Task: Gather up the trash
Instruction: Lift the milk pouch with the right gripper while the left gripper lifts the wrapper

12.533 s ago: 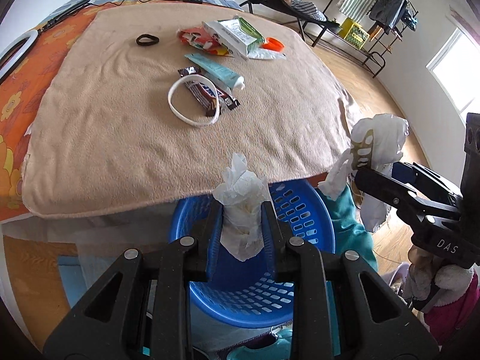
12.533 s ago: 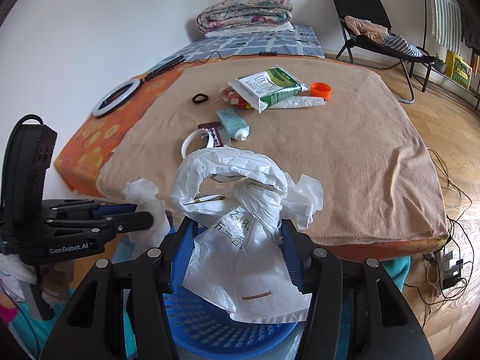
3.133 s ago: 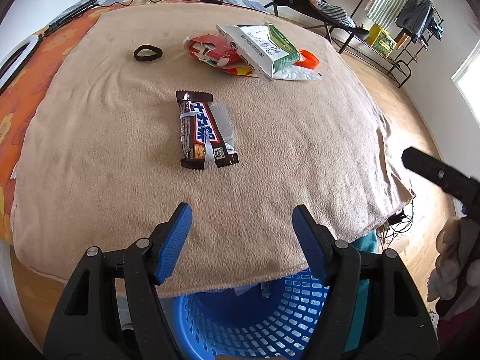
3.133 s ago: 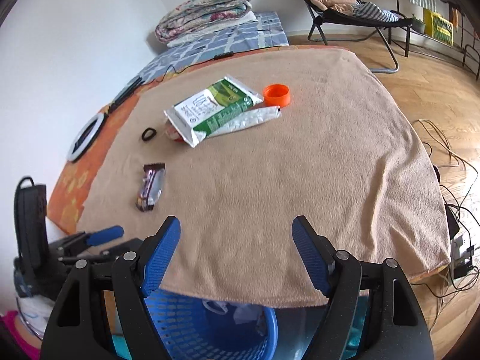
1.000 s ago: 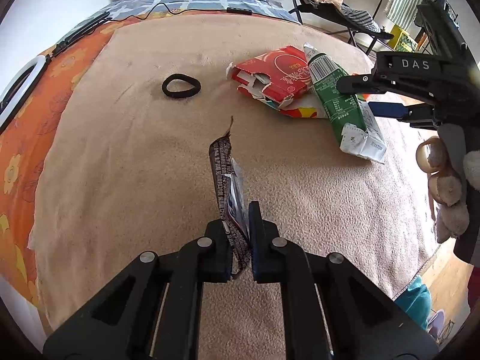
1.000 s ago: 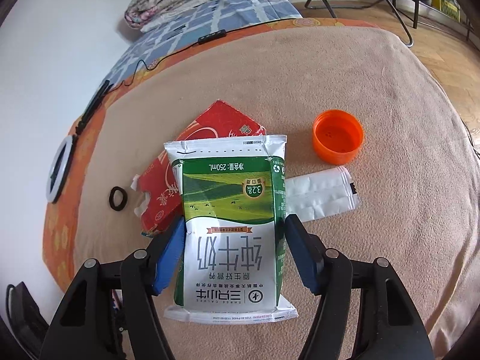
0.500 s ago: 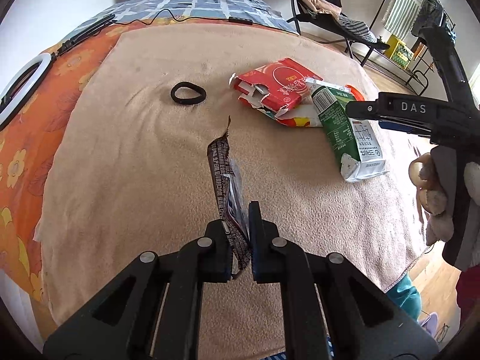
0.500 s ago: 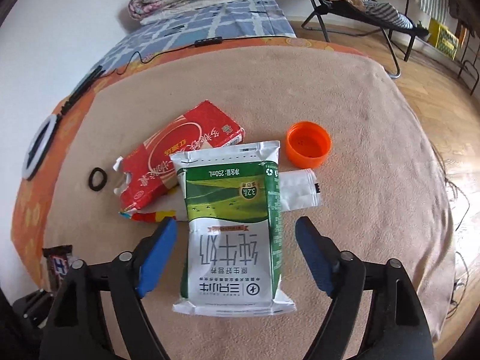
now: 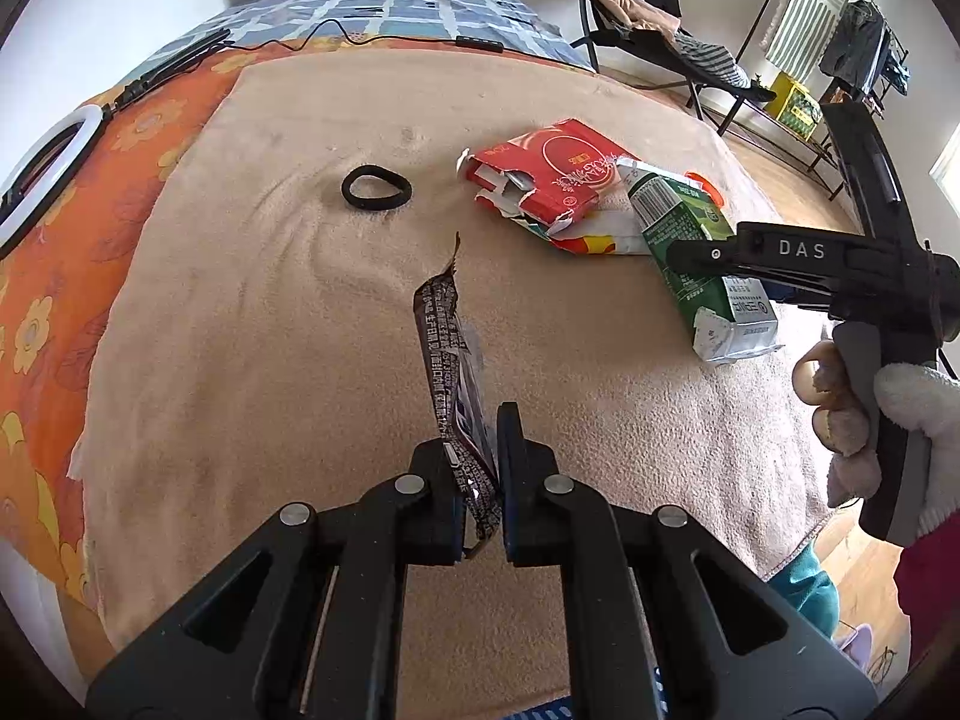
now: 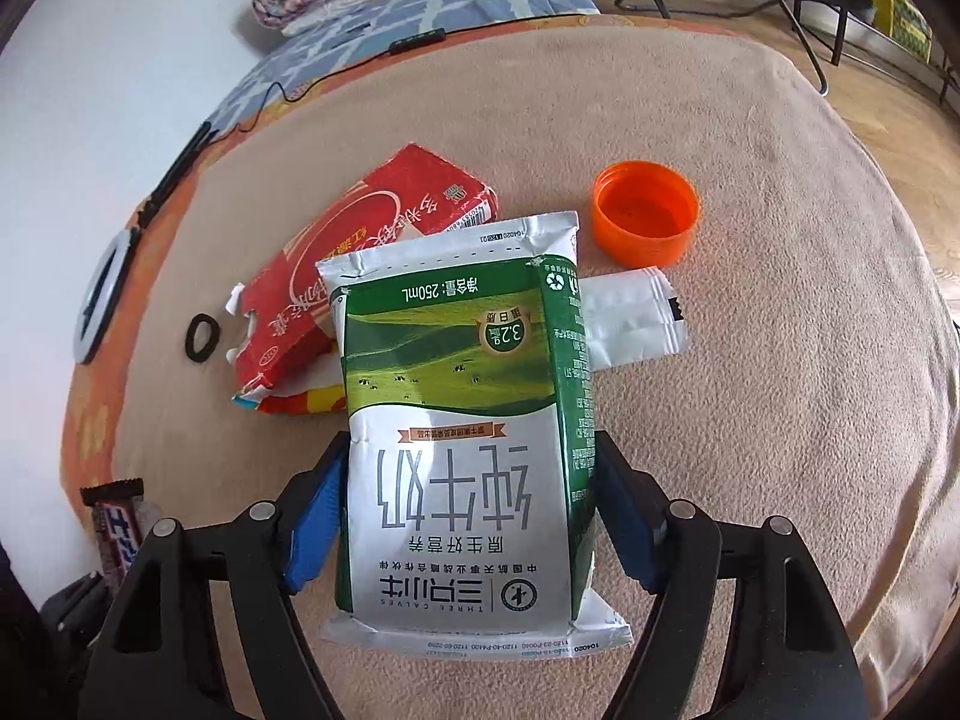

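Left gripper (image 9: 480,450) jaws pinched a candy wrapper (image 9: 450,360); right gripper (image 10: 468,516) jaws clamped the milk carton (image 10: 462,420) (red box (image 10: 360,240) and orange cap (image 10: 645,210) beyond).

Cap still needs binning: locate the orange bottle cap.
In the right wrist view the orange bottle cap lies open side up on the tan blanket, beyond the milk carton, beside the white wrapper.

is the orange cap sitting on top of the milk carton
No, the orange cap lies open side up on the beige blanket, beyond the milk carton and apart from it.
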Available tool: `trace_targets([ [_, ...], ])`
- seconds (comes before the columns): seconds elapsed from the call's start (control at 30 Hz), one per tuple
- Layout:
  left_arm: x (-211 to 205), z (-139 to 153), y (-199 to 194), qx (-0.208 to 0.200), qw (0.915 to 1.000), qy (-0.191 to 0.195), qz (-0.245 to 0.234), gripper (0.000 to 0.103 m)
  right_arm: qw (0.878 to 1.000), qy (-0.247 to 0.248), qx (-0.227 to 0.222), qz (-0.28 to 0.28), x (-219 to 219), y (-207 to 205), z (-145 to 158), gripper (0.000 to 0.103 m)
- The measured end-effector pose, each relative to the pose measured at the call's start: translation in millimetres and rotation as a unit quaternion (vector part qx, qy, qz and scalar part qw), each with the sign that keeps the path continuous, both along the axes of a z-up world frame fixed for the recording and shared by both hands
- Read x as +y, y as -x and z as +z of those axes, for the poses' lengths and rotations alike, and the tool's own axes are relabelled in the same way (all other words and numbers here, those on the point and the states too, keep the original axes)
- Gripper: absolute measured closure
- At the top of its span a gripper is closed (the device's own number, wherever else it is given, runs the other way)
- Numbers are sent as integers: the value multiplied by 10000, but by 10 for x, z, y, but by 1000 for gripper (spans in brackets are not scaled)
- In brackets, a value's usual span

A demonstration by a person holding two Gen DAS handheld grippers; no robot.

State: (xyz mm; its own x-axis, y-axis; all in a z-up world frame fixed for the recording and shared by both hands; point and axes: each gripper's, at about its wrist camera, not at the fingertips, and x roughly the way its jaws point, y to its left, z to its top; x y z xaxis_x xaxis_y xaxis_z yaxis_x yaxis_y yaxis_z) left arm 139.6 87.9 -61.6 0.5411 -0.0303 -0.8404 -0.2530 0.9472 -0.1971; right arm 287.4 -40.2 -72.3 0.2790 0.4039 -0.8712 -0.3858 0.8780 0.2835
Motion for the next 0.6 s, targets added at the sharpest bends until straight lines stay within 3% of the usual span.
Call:
trace_targets([
  [0.3,-103,174,230,-182,9997,156,-96,96,9985,-173,-442,262,-201,479,400,28],
  [0.6,-378,371,623,-295,9988,264,-299,96,9958,-225,-627,621,-376,1118,594,28],
])
